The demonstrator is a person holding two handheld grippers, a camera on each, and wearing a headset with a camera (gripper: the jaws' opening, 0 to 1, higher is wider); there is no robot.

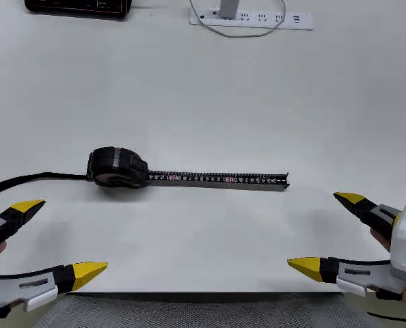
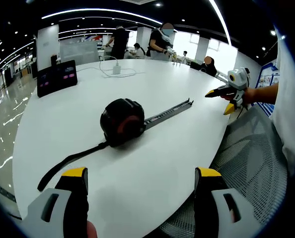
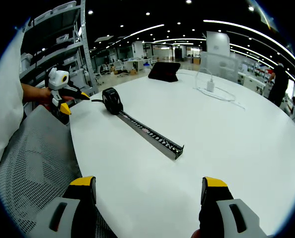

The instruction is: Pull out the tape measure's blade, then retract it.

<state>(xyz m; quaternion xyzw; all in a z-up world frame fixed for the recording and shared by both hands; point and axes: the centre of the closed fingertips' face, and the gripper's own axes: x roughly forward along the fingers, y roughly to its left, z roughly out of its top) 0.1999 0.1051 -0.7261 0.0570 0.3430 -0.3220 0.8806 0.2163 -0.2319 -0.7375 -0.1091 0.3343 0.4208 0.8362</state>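
Jaws on your left gripper (image 1: pixel 73 234) and your right gripper (image 1: pixel 312 228) are both spread wide, hovering at the near edge of the white table (image 1: pixel 189 89). Beyond them the black tape measure (image 1: pixel 116 167) lies on the tabletop, nearer your left gripper, with its blade (image 1: pixel 217 179) drawn out flat toward the right and its strap (image 1: pixel 25 180) trailing left

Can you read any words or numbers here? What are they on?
Nothing is clear enough to quote.
On the tape measure's blade: printed numbers, too small and blurred to read.
On its case: no label I can make out.
On the power strip: no readable marking.
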